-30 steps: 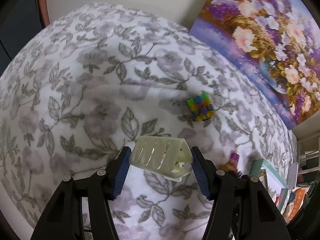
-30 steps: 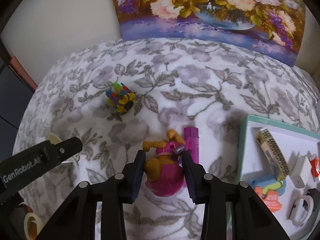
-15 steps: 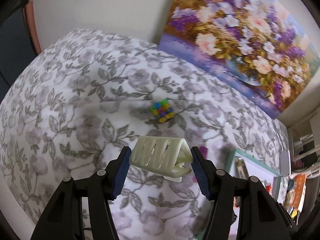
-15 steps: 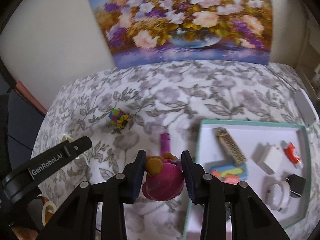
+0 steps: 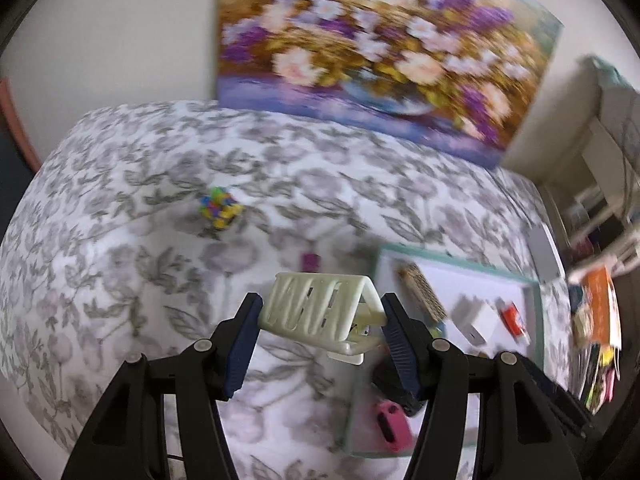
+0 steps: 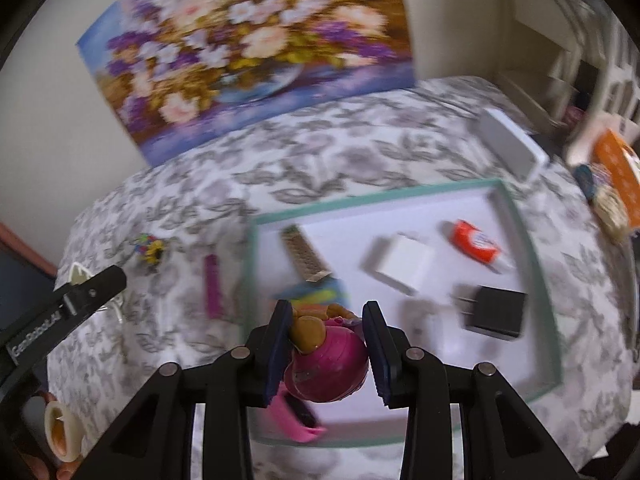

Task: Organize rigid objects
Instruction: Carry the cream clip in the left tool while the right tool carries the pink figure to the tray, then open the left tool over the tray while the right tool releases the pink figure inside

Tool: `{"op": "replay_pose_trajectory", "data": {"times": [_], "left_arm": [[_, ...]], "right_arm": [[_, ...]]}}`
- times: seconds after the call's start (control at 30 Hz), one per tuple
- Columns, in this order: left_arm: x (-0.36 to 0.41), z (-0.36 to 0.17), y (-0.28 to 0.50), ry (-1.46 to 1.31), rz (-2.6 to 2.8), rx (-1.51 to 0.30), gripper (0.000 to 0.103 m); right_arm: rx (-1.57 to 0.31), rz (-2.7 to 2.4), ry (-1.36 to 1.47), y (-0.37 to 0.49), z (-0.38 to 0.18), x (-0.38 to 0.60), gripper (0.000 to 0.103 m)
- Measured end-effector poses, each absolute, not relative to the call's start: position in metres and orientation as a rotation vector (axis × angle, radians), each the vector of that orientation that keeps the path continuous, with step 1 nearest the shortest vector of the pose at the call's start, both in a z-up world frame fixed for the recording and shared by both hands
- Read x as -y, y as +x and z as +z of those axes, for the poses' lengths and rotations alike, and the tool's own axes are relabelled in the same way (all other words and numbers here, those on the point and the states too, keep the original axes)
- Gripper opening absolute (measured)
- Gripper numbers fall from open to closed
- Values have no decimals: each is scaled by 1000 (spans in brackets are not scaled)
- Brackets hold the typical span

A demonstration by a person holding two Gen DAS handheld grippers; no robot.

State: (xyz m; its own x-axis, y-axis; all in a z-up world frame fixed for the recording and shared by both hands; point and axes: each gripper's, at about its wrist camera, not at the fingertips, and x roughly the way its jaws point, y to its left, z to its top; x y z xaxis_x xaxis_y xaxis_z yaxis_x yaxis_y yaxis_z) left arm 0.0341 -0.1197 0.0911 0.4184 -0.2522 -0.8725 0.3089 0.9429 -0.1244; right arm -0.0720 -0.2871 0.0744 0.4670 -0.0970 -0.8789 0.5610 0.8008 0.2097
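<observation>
Left gripper [image 5: 321, 314] is raised above the floral cloth [image 5: 120, 240], pointing fwd & down toward the near-left edge of the tray [image 5: 536, 320]. Its jaws are closed partway on a cream slotted holder [image 5: 316, 310], pads pressing both ends; holder sits tilted, off the surface.

Right gripper [image 6: 327, 334] hangs over the tray's near-left part, angled down. Jaws are narrowed on a pink toy figure [image 6: 326, 364] w/ a brown head, pads against its sides; toy is held in the air above the tray's white floor.

In tray, seen from the right wrist: white adapter [image 6: 400, 264], black plug [image 6: 494, 312], red-orange item [image 6: 474, 240], long tan patterned block [image 6: 304, 254], pink object [image 6: 294, 416] near the front rim.

On the cloth left of tray: purple lighter [image 6: 212, 286] & multicolour block cube [image 6: 149, 248], well apart from both grippers. Flower painting [image 5: 380, 48] leans on the wall behind. Both views are motion-blurred.
</observation>
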Motion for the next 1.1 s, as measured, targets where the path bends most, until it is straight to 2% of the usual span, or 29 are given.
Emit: {"op": "replay_pose_trajectory", "data": {"times": [0.5,1.1], "left_arm": [[195,59,-5,229,-486,-1145,62],[219,29,-18,351,-487,-1198,62]], "right_arm": [[-1000,-557,559,-107,70,350,39],[-1059,-547,551,-104,55,354,39]]}}
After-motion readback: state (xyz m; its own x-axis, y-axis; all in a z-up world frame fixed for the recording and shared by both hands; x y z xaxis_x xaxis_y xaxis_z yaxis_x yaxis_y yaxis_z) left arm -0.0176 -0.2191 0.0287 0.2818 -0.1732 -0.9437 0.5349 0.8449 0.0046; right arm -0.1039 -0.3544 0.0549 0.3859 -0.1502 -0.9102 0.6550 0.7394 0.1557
